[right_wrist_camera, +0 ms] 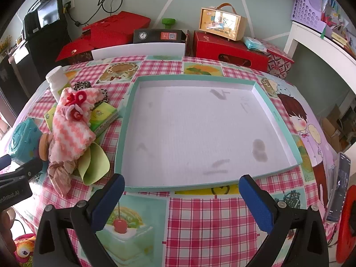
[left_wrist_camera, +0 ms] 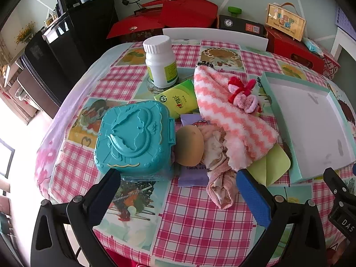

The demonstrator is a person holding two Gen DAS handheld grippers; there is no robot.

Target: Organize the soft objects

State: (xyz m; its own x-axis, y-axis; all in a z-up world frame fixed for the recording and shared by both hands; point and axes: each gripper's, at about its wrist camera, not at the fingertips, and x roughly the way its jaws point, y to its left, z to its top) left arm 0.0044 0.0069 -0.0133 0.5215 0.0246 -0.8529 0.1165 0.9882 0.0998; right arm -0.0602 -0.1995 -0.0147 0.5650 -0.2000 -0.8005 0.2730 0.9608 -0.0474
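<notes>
A pink-and-white striped fluffy cloth (left_wrist_camera: 231, 122) (right_wrist_camera: 71, 129) lies in a heap of items on the table, with a red and pink yarn ornament (left_wrist_camera: 242, 95) (right_wrist_camera: 75, 104) on top. A crumpled beige-pink cloth (left_wrist_camera: 219, 169) (right_wrist_camera: 59, 171) lies under its near end, beside a light green sheet (left_wrist_camera: 272, 166) (right_wrist_camera: 93, 166). The shallow teal-rimmed tray (left_wrist_camera: 287, 138) (right_wrist_camera: 121, 144) with a white floor holds nothing. My left gripper (left_wrist_camera: 178, 180) hangs open just short of the heap. My right gripper (right_wrist_camera: 181, 187) hangs open over the tray's near rim.
A teal heart-lid box (left_wrist_camera: 135, 138), a tan round object (left_wrist_camera: 190, 145), a purple wipes packet (left_wrist_camera: 192, 176), a green tissue pack (left_wrist_camera: 178, 101) (right_wrist_camera: 104, 116) and a white bottle (left_wrist_camera: 161, 61) (right_wrist_camera: 56, 82) crowd the heap. Red boxes (right_wrist_camera: 229, 51) stand behind the table.
</notes>
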